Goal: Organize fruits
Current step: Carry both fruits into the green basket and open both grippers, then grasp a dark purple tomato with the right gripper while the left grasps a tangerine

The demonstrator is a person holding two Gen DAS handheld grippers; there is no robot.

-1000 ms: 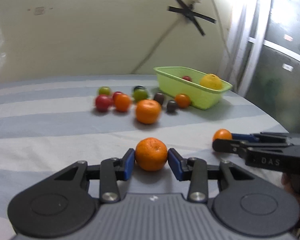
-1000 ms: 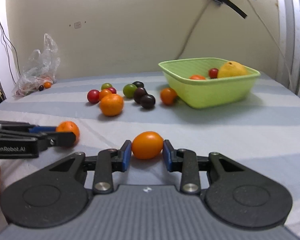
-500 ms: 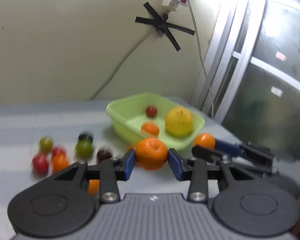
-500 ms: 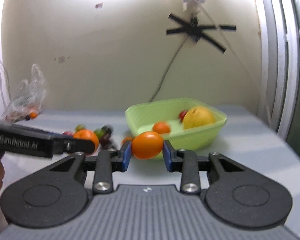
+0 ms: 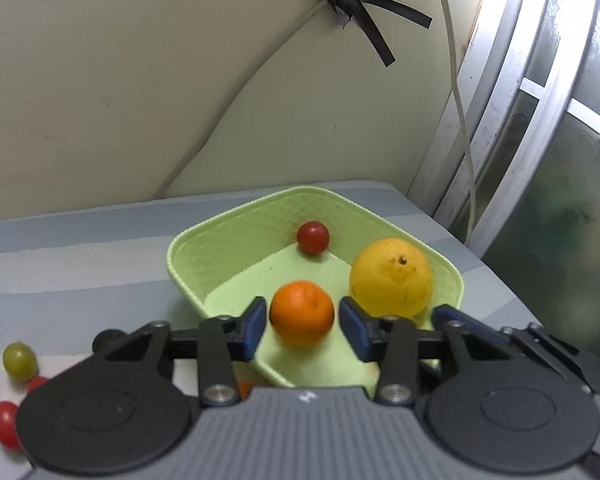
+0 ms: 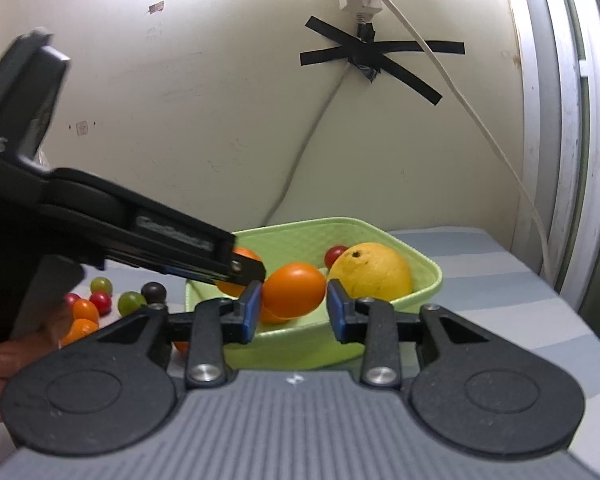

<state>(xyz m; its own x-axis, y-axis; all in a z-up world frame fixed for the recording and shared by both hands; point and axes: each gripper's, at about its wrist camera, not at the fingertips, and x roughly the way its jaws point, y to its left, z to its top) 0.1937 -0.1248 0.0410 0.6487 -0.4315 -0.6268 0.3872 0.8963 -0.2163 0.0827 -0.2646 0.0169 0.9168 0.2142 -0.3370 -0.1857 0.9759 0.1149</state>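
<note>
Left wrist view, lower centre: left gripper (image 5: pixel 302 326) spread, blue pads standing clear of the mandarin (image 5: pixel 302 312) on both sides. Whether the mandarin rests on the tray floor cannot be told. Behind it, right of centre, a large yellow citrus (image 5: pixel 391 277) sits inside the green tray (image 5: pixel 188 252); a red cherry tomato (image 5: pixel 313 237) lies at the tray's far wall. Lower left of the frame, on the striped bench (image 5: pixel 80 264): a green grape (image 5: pixel 19 360) and a red tomato (image 5: pixel 4 423).

Right wrist view, lower centre: right gripper (image 6: pixel 294 312), its left pad touching a smooth orange fruit (image 6: pixel 294 291), a slim gap on the right side, so grip cannot be told. The fruit is in front of the tray's near rim. Left of centre, the other gripper's black finger reaches down over the tray, an orange fruit partly hidden behind its tip. Mid left, loose small fruit on the bench: grapes, red tomatoes, one dark fruit (image 6: pixel 153 291). Far wall, upper right: taped cable cross (image 6: pixel 370 60).
</note>
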